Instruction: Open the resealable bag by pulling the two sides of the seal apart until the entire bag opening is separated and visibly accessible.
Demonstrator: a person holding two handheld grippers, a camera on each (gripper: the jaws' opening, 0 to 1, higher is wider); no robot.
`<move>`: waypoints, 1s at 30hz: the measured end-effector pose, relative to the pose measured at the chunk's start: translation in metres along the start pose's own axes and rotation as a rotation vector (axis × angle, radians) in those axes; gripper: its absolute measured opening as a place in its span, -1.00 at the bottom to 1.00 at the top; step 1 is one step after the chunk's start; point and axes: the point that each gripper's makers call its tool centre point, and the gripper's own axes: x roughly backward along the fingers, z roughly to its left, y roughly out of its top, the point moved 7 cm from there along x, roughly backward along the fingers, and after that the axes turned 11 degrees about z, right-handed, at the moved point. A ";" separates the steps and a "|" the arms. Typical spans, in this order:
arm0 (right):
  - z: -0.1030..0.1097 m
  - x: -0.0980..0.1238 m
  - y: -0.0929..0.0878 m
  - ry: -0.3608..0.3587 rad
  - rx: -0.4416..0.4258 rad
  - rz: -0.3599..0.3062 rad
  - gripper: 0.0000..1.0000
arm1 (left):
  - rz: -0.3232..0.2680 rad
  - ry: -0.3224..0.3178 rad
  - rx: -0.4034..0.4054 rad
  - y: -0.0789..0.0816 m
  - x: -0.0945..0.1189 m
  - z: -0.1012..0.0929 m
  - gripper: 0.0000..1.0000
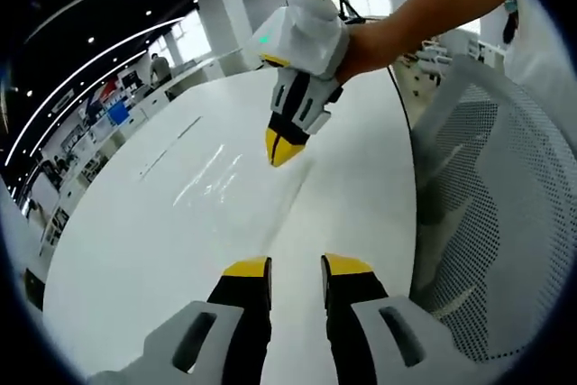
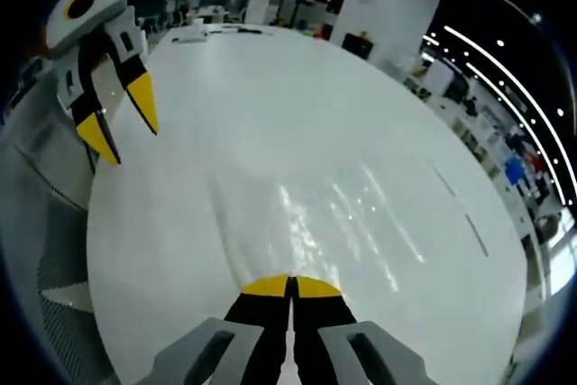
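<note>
A clear resealable bag [image 1: 216,178] lies flat on the white table [image 1: 135,259], visible mostly by its glare. My right gripper [image 1: 284,151] comes down from above, its yellow tips pressed together at the bag's near edge. In the right gripper view the same gripper [image 2: 290,288] is shut, and the bag [image 2: 334,214] stretches away from its tips. My left gripper [image 1: 297,268] is open with nothing between its jaws, hovering short of the bag. The right gripper view shows it [image 2: 126,128] at the upper left, jaws apart, above the table edge.
A white mesh chair [image 1: 487,223] stands close against the table edge beside both grippers, also seen as a chair back [image 2: 50,223]. A person's forearm [image 1: 424,15] holds the right gripper. The white table [image 2: 270,87] runs far ahead. Shelves and desks line the room behind.
</note>
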 end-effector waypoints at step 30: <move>0.013 0.036 -0.014 0.103 -0.166 -0.140 -0.24 | 0.004 -0.009 0.096 -0.011 0.004 0.002 -0.36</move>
